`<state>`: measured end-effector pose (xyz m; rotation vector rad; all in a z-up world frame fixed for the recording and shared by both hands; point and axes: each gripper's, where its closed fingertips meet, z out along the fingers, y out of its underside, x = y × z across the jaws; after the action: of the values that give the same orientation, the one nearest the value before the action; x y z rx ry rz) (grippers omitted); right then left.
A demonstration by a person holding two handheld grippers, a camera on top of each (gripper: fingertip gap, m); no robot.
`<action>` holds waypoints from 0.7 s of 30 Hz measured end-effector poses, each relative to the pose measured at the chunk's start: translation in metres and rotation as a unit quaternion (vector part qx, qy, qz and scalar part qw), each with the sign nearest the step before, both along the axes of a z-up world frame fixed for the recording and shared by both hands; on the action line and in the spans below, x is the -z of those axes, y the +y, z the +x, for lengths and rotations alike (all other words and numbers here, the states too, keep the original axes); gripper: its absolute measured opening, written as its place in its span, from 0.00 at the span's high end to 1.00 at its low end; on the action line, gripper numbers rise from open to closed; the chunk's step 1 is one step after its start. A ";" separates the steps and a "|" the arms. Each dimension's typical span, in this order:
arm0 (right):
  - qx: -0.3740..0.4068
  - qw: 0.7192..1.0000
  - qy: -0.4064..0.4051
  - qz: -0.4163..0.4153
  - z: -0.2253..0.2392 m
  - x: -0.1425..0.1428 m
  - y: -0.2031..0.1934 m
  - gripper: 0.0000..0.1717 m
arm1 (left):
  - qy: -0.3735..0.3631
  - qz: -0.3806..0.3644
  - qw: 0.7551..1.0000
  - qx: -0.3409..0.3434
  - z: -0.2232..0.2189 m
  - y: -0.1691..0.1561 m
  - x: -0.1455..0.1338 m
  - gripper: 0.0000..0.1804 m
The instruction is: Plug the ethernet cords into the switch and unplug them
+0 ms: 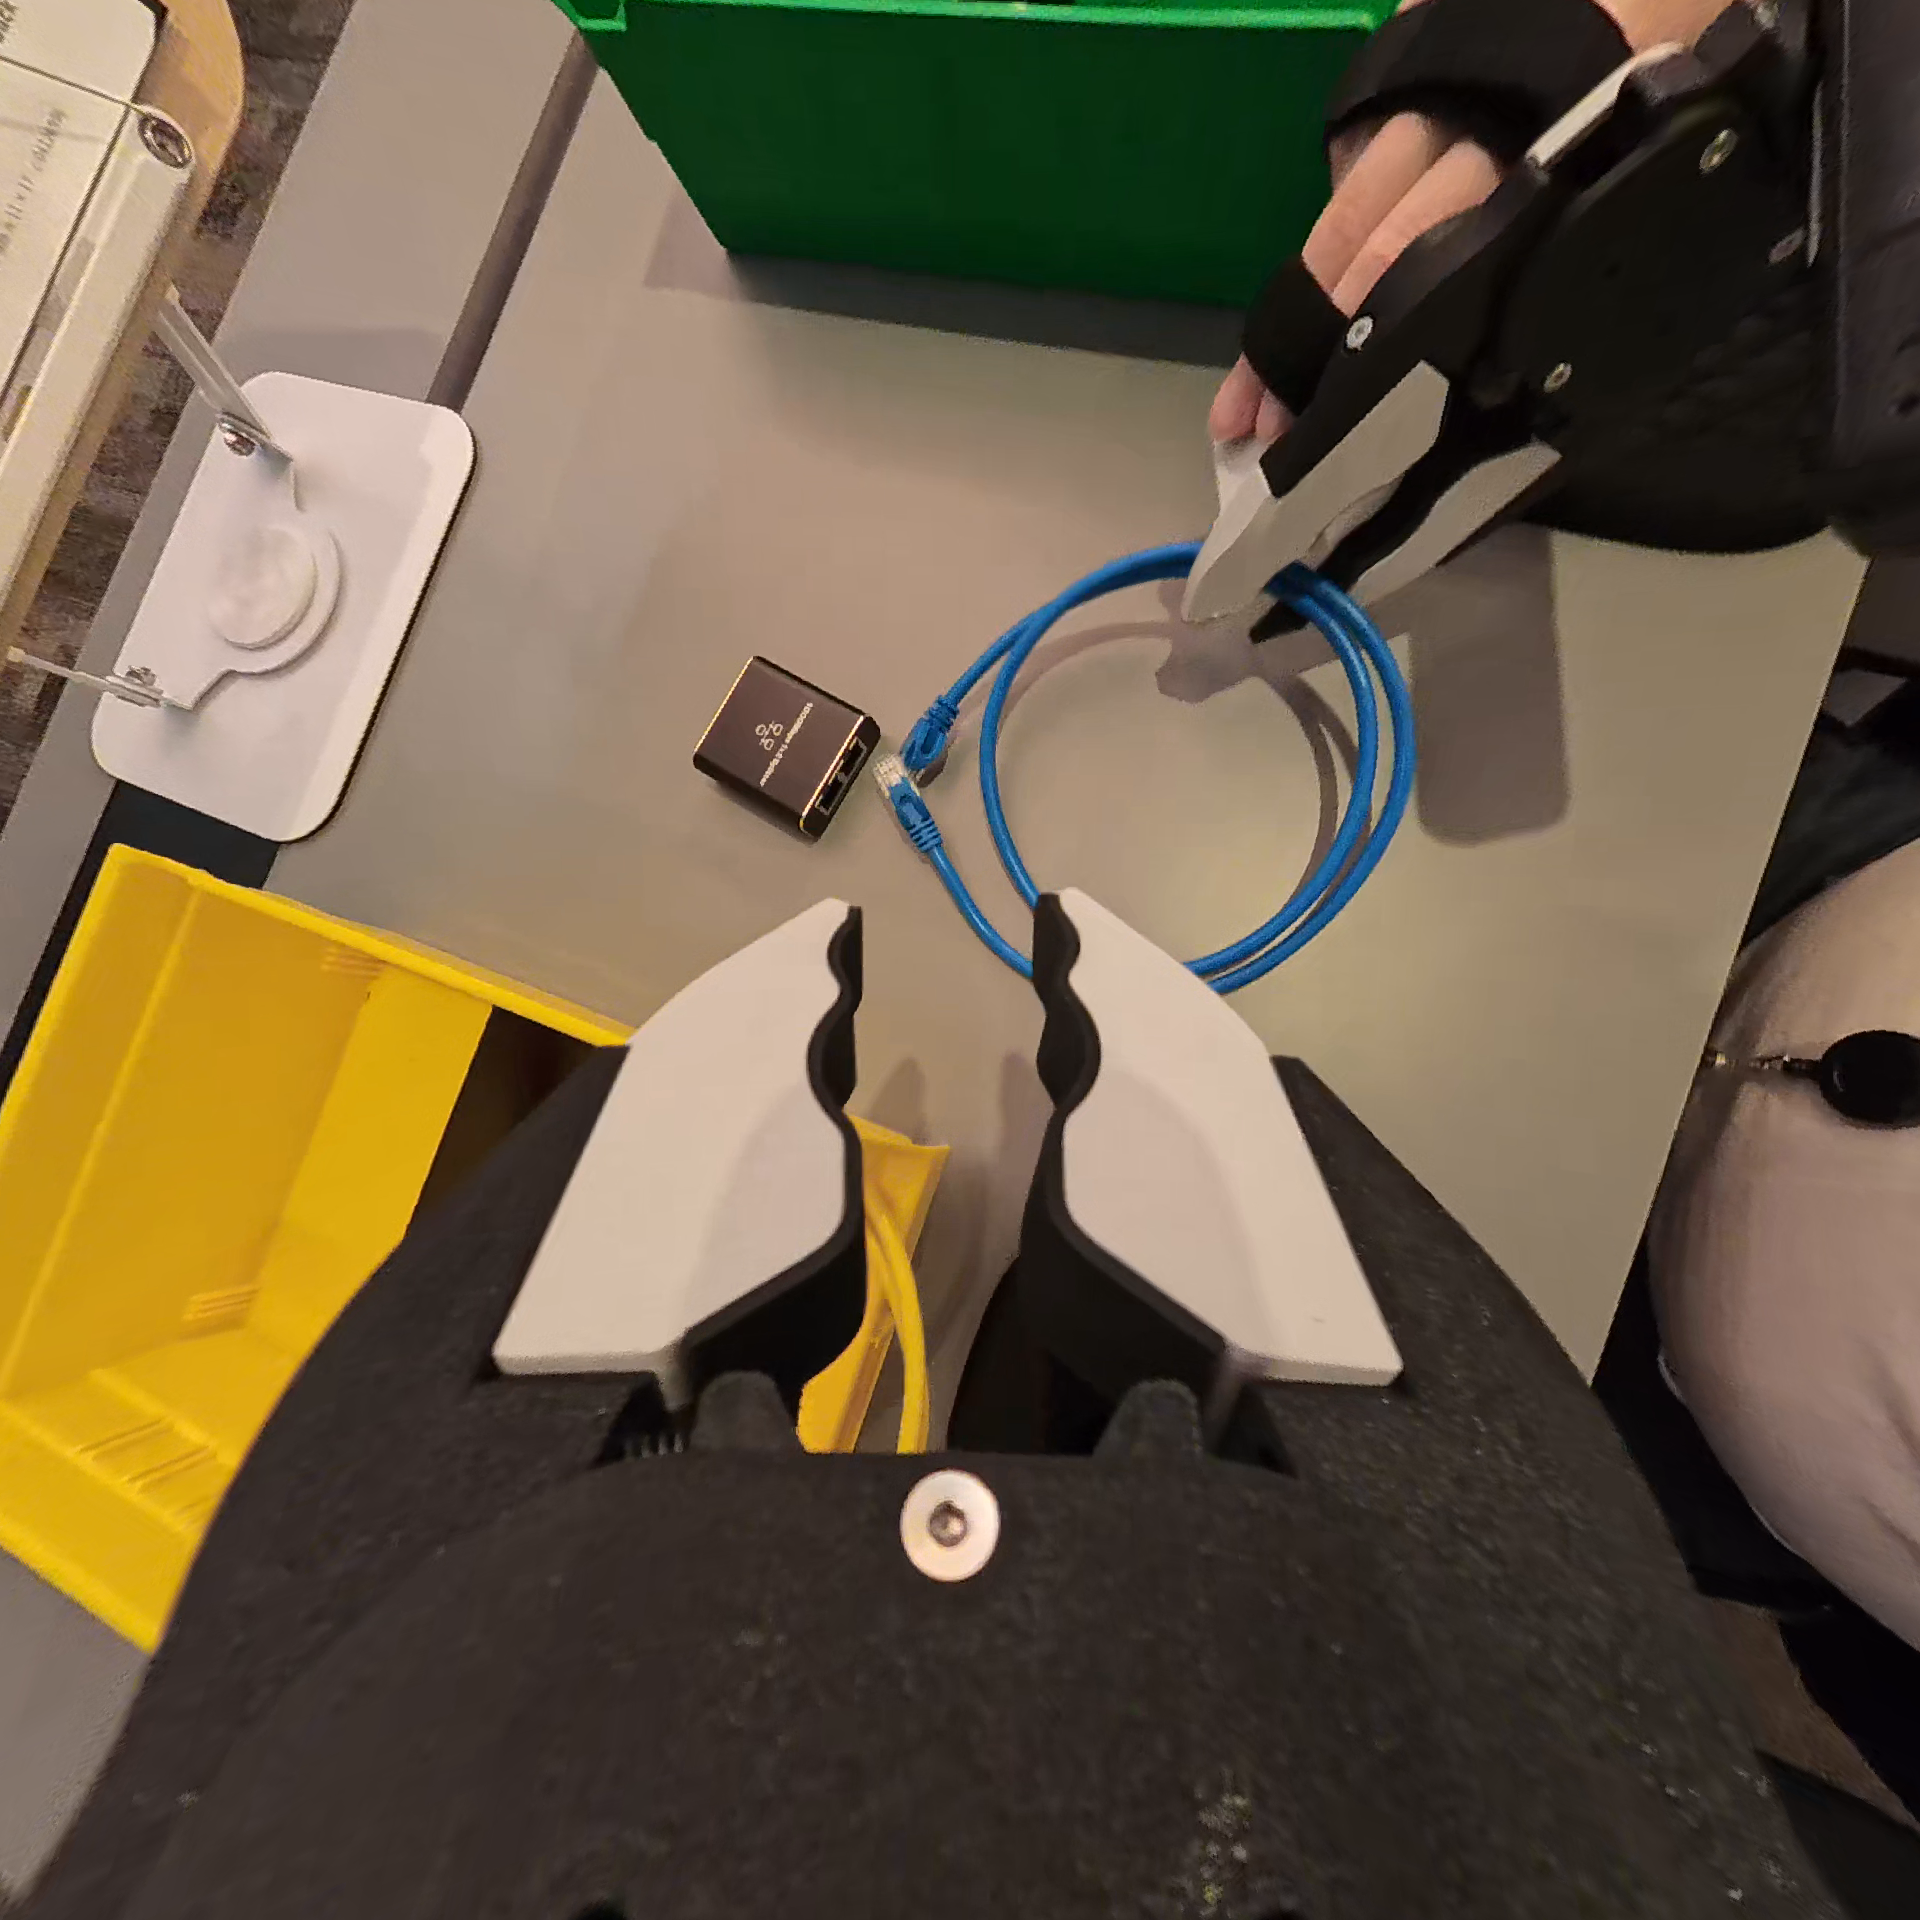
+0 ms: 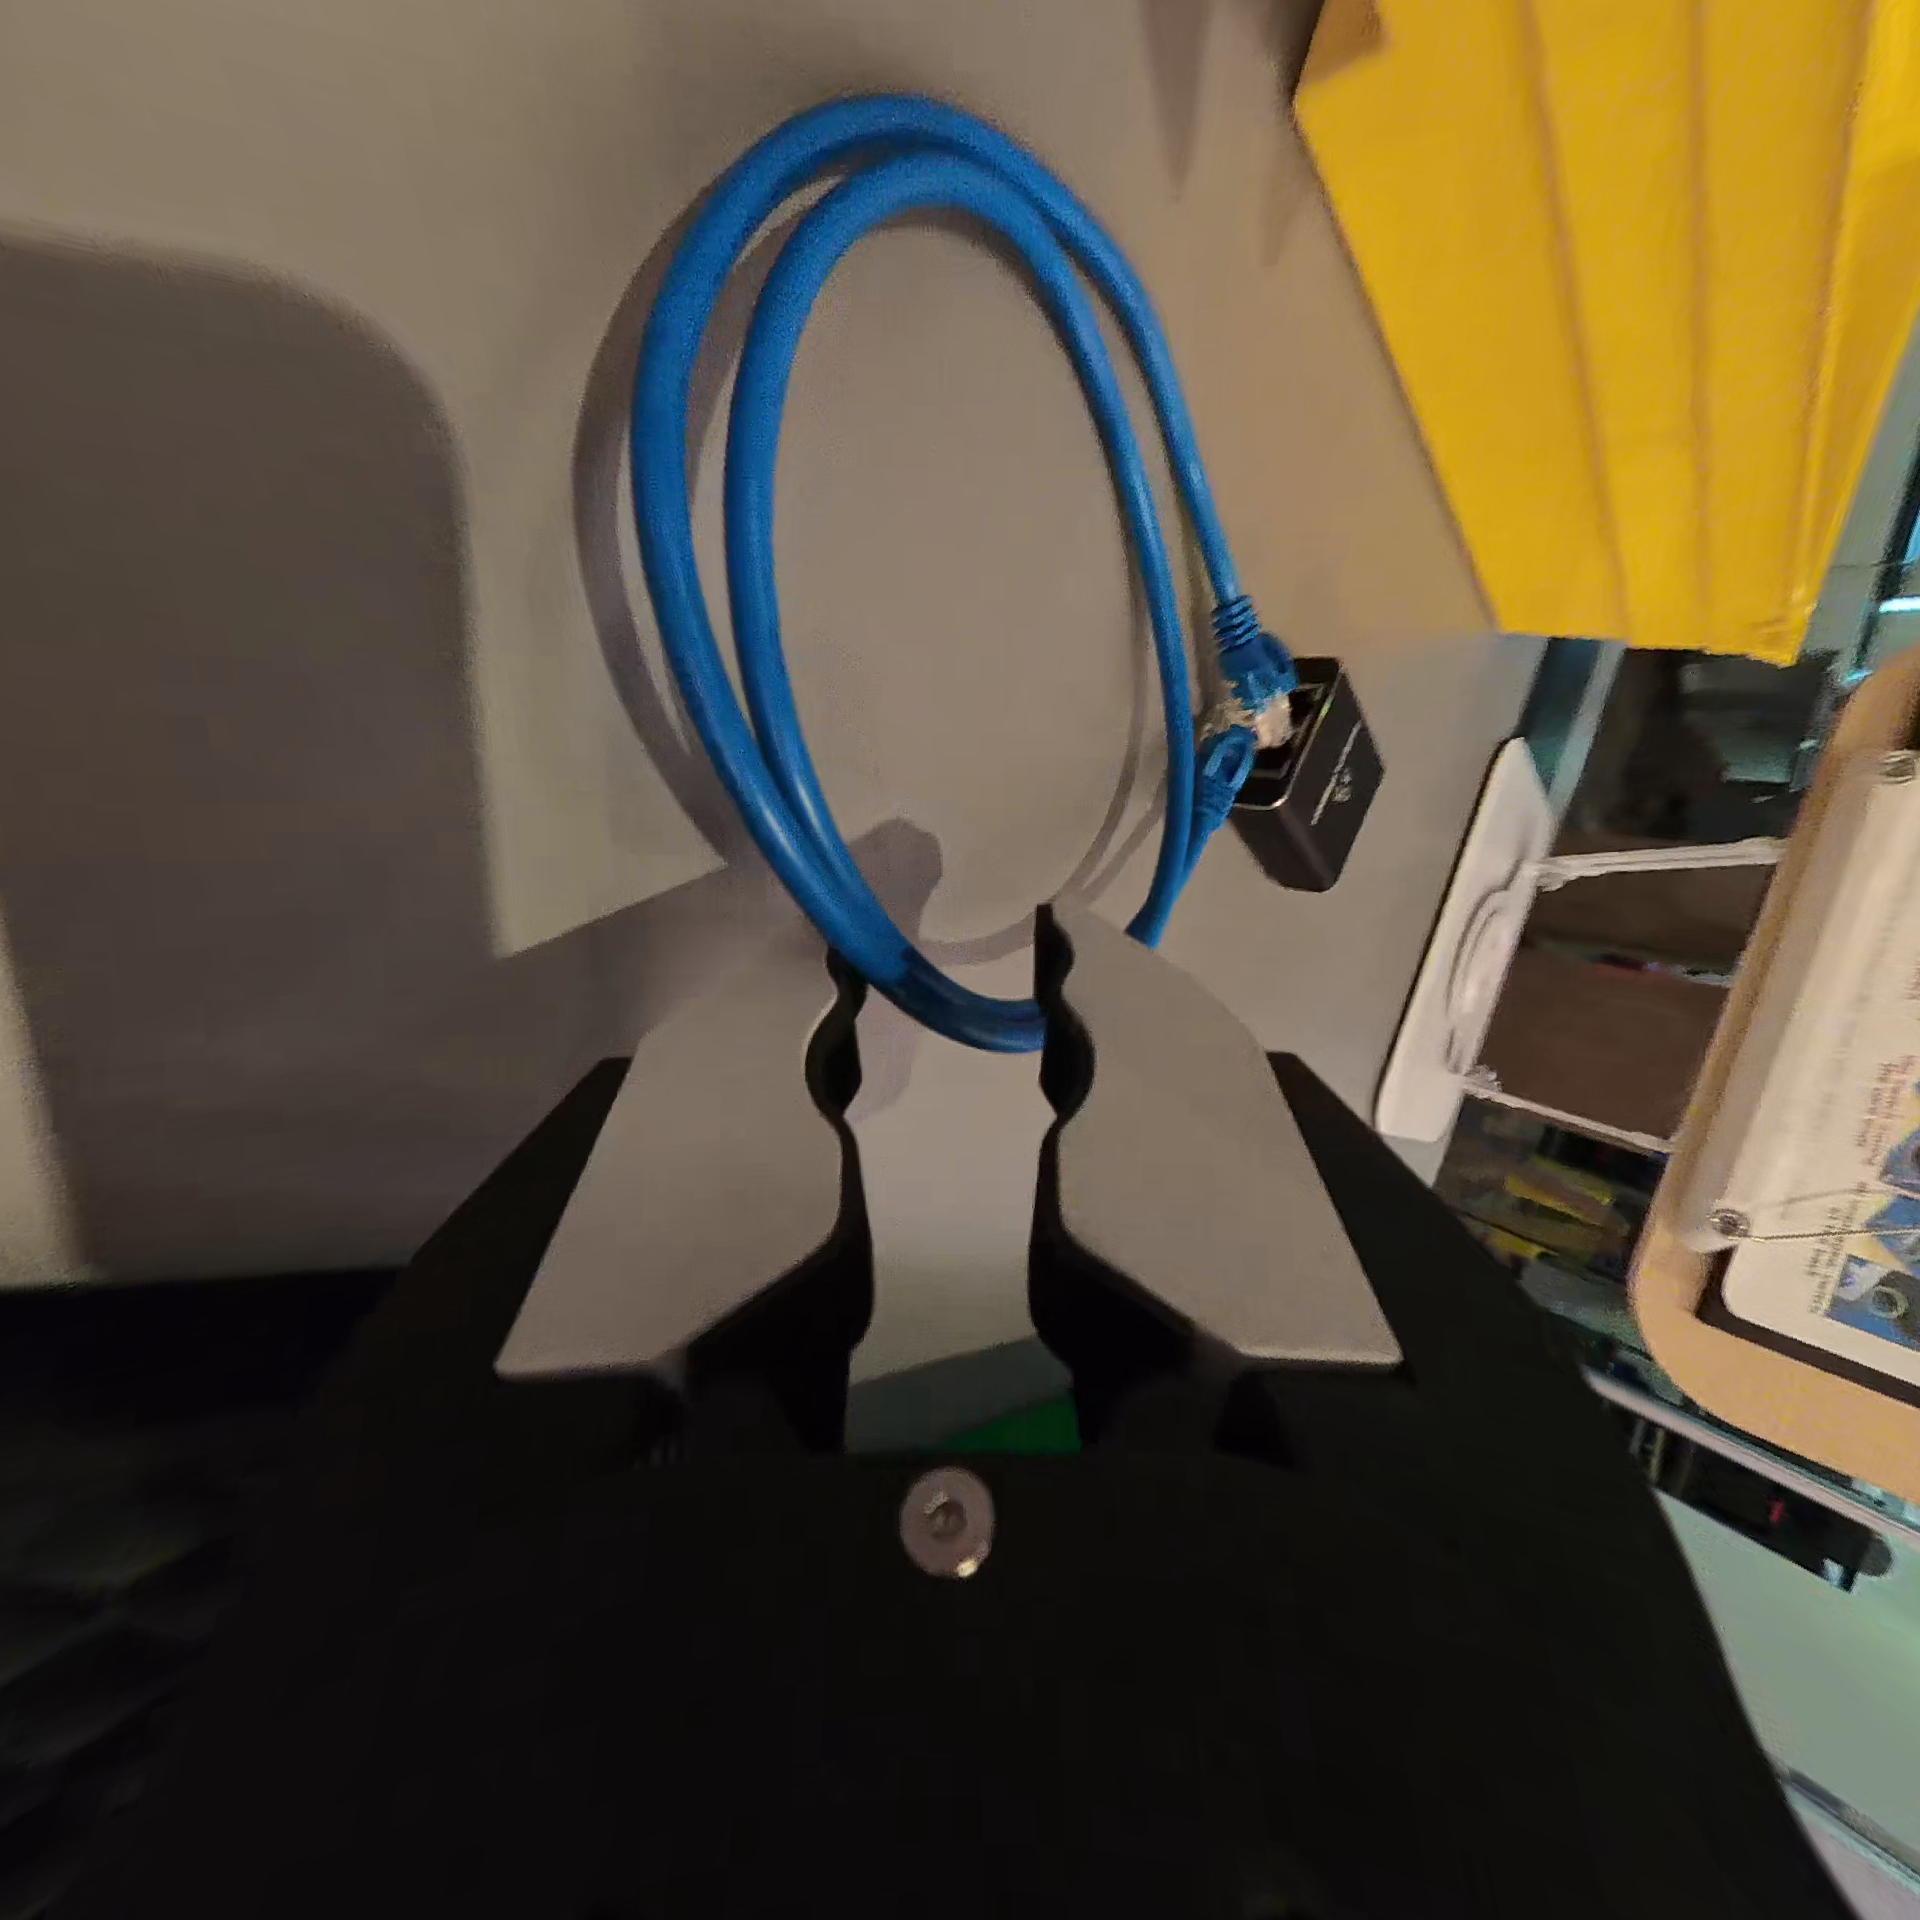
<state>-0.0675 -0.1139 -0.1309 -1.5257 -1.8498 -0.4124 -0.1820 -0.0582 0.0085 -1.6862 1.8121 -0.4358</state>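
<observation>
Left wrist view: left gripper [image 1: 948,925] spread wide and bare low in frame, blue ethernet cord [image 1: 1392,748] coiled right of centre on grey table [image 1: 644,540], both plugs loose beside small dark switch [image 1: 784,746] at centre. Yellow bin [image 1: 208,1143] crowding lower left, green bin [image 1: 987,135] along top, white stand base [image 1: 301,603] at left. Right gripper [image 1: 1231,613] parted astride the coil's upper arc, not squeezing it.

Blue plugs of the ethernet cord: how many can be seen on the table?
2. Both lie unplugged beside the black switch, in front of its ports: one plug farther from the camera, the other plug nearer. None seems hidden.
</observation>
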 end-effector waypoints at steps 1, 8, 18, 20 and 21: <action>0.003 1.000 -0.009 -0.016 0.002 0.001 -0.003 0.78 | -0.006 -0.006 1.000 -0.001 0.001 0.001 0.000 0.83; 0.014 0.990 0.093 -0.102 0.002 -0.034 -0.018 0.74 | 0.053 0.005 0.997 -0.051 0.009 0.021 0.035 0.83; 0.067 0.928 0.366 -0.006 -0.010 -0.125 0.025 0.77 | 0.172 0.036 0.983 0.056 0.055 0.057 0.086 0.83; 0.071 0.929 0.363 0.000 -0.010 -0.114 0.026 0.77 | 0.192 0.000 0.981 0.019 0.059 0.061 0.093 0.83; 0.065 0.927 0.368 0.006 -0.012 -0.109 0.025 0.78 | 0.195 -0.019 0.981 0.007 0.061 0.058 0.096 0.83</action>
<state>-0.0793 -0.0888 -0.0216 -1.5164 -1.1569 0.0993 -0.1210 -0.0001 -0.0879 -1.8865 2.1024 -0.1502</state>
